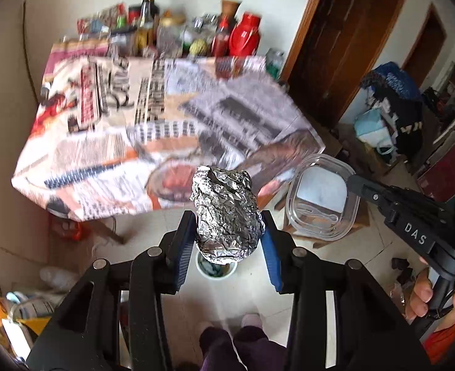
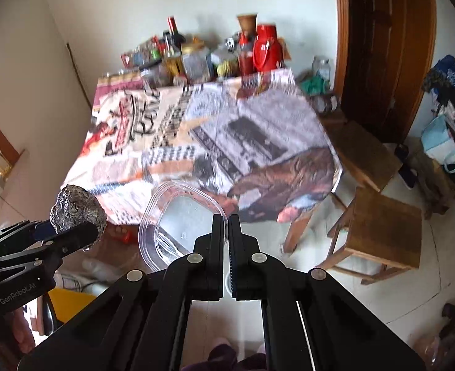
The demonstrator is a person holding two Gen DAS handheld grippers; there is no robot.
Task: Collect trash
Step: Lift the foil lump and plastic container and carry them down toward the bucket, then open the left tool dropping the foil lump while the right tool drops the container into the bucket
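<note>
**Foil and tub in hand above the floor**

My left gripper [image 1: 229, 241] clenches a crumpled silver foil ball [image 1: 225, 208] between its blue pads. My right gripper [image 2: 228, 238] pinches the rim of a clear plastic food tub [image 2: 178, 213], jaws nearly together. Beyond both stands a table under a newspaper-print cloth [image 1: 153, 123], with bottles crowded at its far edge

We cannot read the print on the desk [image 1: 110, 130] cloth, smeared by blur, nor tell apart most of the bottles and jars [image 1: 165, 31] crowded at its far edge. The foil ball [image 1: 227, 210] hides most of the small white bin [image 1: 216, 270] on the floor beneath it. In the right wrist view the right claw [image 2: 228, 225] covers the near rim of the clear plastic container [image 2: 178, 204], so we cannot see how it is gripped.
</note>
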